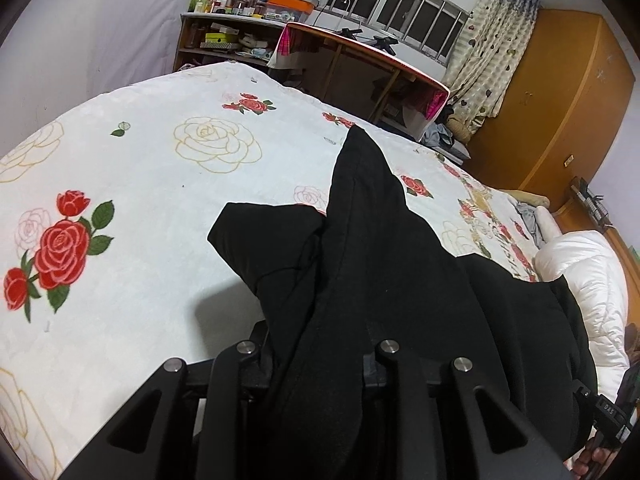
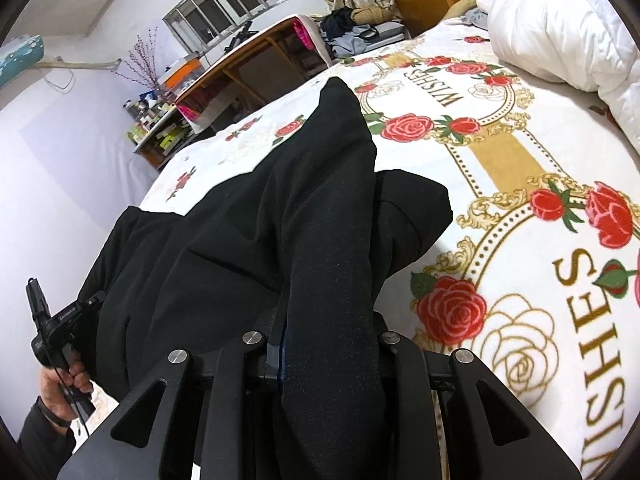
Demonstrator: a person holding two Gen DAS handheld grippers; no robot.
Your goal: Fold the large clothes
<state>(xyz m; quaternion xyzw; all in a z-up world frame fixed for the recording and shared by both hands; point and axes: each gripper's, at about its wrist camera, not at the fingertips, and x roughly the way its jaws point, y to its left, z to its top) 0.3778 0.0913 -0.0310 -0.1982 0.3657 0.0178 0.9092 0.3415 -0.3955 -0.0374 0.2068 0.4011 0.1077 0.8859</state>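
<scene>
Both grippers apparently pinch the black garment (image 1: 360, 240) above the bed (image 1: 160, 160)

A lived-in home bedroom: ahead of the fingers spreads a bed under a white rose-printed blanket (image 1: 160, 160), beyond it a wooden desk (image 1: 360, 64), a cluttered wooden shelf of bottles (image 1: 224, 20), a heart-patterned curtain (image 1: 492, 52) and an orange-brown wooden wardrobe (image 1: 560, 100).
</scene>
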